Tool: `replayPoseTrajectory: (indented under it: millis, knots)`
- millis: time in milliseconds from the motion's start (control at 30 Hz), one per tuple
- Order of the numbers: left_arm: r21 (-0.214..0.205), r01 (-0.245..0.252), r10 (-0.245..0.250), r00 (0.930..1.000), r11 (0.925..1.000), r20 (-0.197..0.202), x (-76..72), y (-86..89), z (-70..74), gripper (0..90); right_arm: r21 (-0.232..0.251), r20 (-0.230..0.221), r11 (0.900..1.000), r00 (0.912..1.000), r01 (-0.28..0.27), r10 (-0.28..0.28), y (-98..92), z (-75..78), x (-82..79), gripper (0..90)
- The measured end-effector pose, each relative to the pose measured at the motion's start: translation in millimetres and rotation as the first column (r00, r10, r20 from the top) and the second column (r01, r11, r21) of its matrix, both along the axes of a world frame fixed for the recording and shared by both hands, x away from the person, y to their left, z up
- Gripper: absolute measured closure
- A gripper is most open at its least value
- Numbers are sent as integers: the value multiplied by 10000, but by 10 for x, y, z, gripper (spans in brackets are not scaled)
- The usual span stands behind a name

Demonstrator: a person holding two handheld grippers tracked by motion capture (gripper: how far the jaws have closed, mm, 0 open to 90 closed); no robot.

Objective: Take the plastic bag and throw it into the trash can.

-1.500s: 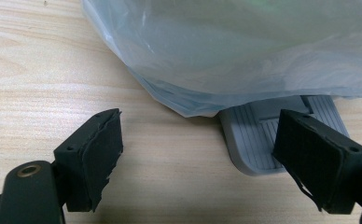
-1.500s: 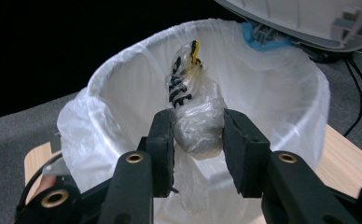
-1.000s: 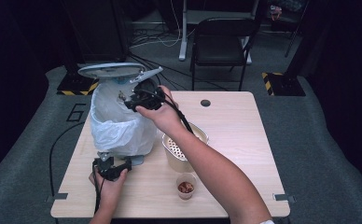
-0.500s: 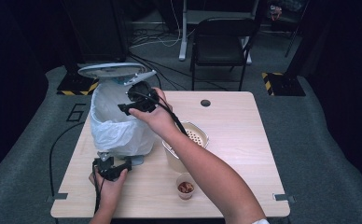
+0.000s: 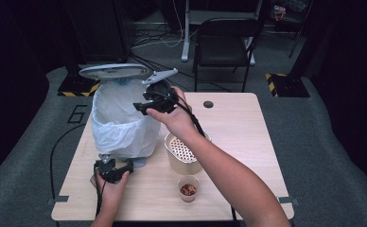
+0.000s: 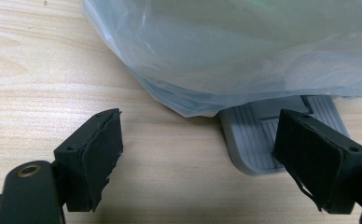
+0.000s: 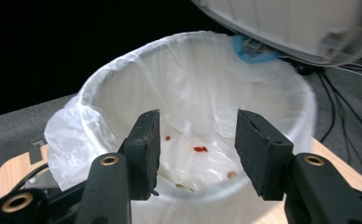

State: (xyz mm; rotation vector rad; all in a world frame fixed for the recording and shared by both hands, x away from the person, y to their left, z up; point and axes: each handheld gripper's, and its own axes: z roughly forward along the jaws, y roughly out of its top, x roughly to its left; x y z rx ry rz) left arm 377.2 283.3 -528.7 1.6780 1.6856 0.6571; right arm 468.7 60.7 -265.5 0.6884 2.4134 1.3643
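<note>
Right tongs (image 7: pixel 195 154) half open, empty, just pulled back from white-bagged pedal bin (image 5: pixel 120 118); left tongs (image 6: pixel 207 163) wide open, empty, by grey pedal (image 6: pixel 263 140). Dump looks done.

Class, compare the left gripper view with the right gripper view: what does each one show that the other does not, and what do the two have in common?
Left gripper view alone: the grey ribbed pedal jutting out from under the bin at table level, with the left gripper open on either side of it, not touching.

Right gripper view alone: the bin's open mouth, a few red and tan scraps on the liner's bottom, and the raised lid above. The right gripper is open and holds nothing.

Both: the translucent bin liner and the wooden table.
</note>
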Motion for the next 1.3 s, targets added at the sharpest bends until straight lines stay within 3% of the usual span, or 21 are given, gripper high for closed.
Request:
replayPoseTrajectory:
  millis: [33, 67, 200, 233, 333, 433, 800, 867, 1100, 1300]
  knots:
    - [15, -76, 76, 9998, 10000, 190, 8, -2, -3, 153, 90, 26, 9999, 10000, 61, -61, -50, 17, -10, 502]
    - [8, 5, -5, 10000, 10000, 9, 0, 0, 0, 153, 167, 82, 9998, 9999, 102, -103, -97, 29, -19, 503]
    - [-4, -25, 25, 10000, 10000, -5, 1, -3, 1, 153, 244, 305, 9996, 9994, 172, -180, -250, 53, -54, 502]
    - [-294, -242, 247, 9995, 9993, 186, 10, -27, -9, 153, 291, 259, 9991, 9991, 317, -325, -347, 47, -82, 502]
    - [-321, -270, 277, 9994, 9991, 218, 12, -30, -10, 153, 244, 154, 9987, 9989, 440, -444, -445, 19, -81, 504]
    - [-326, -255, 262, 9994, 9991, 224, 11, -29, -11, 153, -19, 76, 9967, 9966, 815, -815, -607, -94, -63, 506]
    - [-297, -244, 250, 9995, 9993, 216, 10, -27, -11, 153, -241, -92, 9894, 9896, 1430, -1433, -985, -412, -47, 517]
    - [-305, -242, 249, 9995, 9992, 218, 10, -27, -11, 153, -304, -263, 9843, 9843, 1736, -1744, -1085, -514, -45, 521]
    - [-316, -264, 271, 9994, 9992, 231, 11, -29, -11, 153, -495, -307, 9775, 9779, 2050, -2066, -1293, -743, -35, 550]
    - [-231, -247, 254, 9992, 9994, 308, 14, -24, -11, 153, -663, -526, 9667, 9666, 2473, -2508, -1497, -999, -50, 610]
